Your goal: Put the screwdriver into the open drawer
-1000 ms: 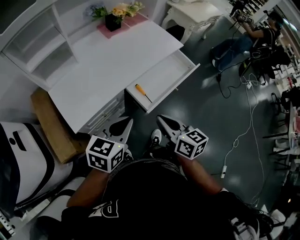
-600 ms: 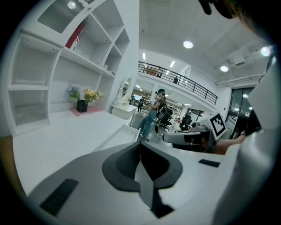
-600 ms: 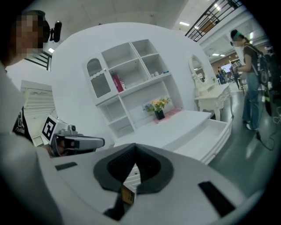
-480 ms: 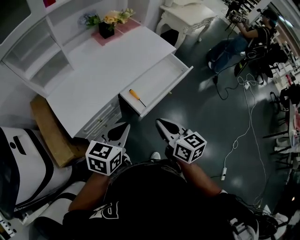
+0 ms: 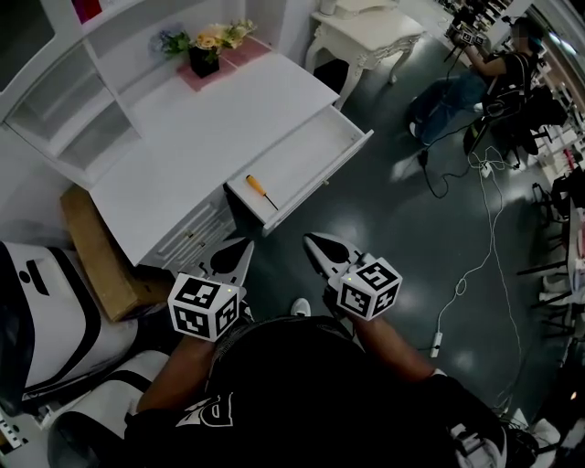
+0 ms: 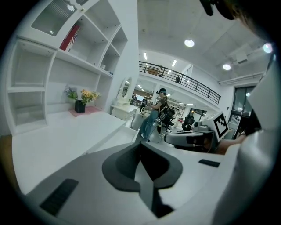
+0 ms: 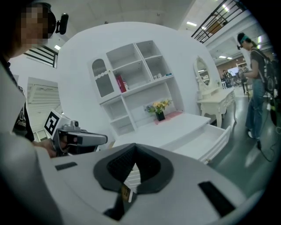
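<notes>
While both tools hang side by side over the dark floor (image 5: 393,210), the screwdriver (image 5: 260,190) lies inside the open drawer (image 5: 306,151). It rests at the end of the drawer nearest the tools, with its orange handle pointing toward the desk (image 5: 210,137).

The left tool (image 5: 245,247) has its jaws pressed together with nothing in them. The right tool (image 5: 313,241) is the same, closed tight and holding nothing. Both point at the near corner of the drawer, with a strip of floor between them and it.

The drawer sticks out past the desk edge, over the floor. Its long front wall faces the wide floor on the right. A white cable (image 5: 475,260) snakes across that floor, well apart from the drawer.

On the left, a brown cardboard box (image 5: 99,247) sits right beside the desk. A big white machine (image 5: 46,320) stands next to the box, close to the left tool.

At the far corner of the desk top, flowers in a black pot (image 5: 203,53) stand on a pink mat (image 5: 228,57). White shelves (image 5: 69,96) rise along the back of the desk. A small white table (image 5: 366,27) stands just past the desk's far end. Far off at the top right, a person (image 5: 475,82) sits among chairs.
</notes>
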Available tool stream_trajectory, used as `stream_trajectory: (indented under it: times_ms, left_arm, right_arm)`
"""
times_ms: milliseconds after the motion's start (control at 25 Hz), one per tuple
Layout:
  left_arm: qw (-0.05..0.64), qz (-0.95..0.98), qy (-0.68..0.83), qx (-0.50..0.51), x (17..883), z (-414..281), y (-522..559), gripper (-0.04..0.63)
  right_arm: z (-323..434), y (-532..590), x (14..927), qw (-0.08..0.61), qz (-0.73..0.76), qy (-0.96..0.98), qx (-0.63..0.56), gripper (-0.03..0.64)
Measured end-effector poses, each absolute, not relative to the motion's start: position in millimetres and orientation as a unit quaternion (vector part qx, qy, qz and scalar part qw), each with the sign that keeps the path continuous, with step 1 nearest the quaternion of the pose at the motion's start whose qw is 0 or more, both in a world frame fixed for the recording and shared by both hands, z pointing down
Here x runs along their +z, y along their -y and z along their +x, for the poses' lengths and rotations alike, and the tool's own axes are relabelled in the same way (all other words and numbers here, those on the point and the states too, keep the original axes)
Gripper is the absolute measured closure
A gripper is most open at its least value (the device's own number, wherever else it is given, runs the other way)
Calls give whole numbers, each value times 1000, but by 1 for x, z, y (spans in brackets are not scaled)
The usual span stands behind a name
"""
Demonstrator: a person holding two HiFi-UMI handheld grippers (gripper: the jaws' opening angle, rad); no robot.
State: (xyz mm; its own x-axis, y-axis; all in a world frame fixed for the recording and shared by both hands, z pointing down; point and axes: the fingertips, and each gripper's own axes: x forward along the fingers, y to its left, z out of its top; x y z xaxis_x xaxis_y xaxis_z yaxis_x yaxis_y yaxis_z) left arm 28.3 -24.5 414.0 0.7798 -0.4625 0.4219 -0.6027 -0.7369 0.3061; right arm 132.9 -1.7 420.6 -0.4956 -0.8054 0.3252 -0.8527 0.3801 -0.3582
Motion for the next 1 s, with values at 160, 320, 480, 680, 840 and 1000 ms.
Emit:
stream_trajectory:
  times_ms: [160, 320, 480, 680, 840, 1000]
  left_arm:
    - [217, 916, 293, 166, 417, 36, 17, 580]
    - [217, 915, 292, 173, 419, 43, 11, 580]
    - [216, 914, 291, 181, 423, 45, 7, 580]
    - [214, 914, 294, 180, 421, 46, 8, 580]
    - [212, 915, 292, 178, 421, 47, 9, 580]
    - [213, 915, 291, 179, 421, 47, 10, 580]
  right_arm:
    - [139, -4, 423, 48, 494, 833, 246, 609]
    - [141, -10, 430, 46, 489, 833, 254, 608]
    - [142, -13, 436, 41, 487, 832, 262, 609]
    - [142, -12, 435, 41, 484, 834, 263, 609]
    - [141, -11, 435, 41, 484, 834, 261, 609]
    - [141, -10, 436, 45, 483, 834, 263, 609]
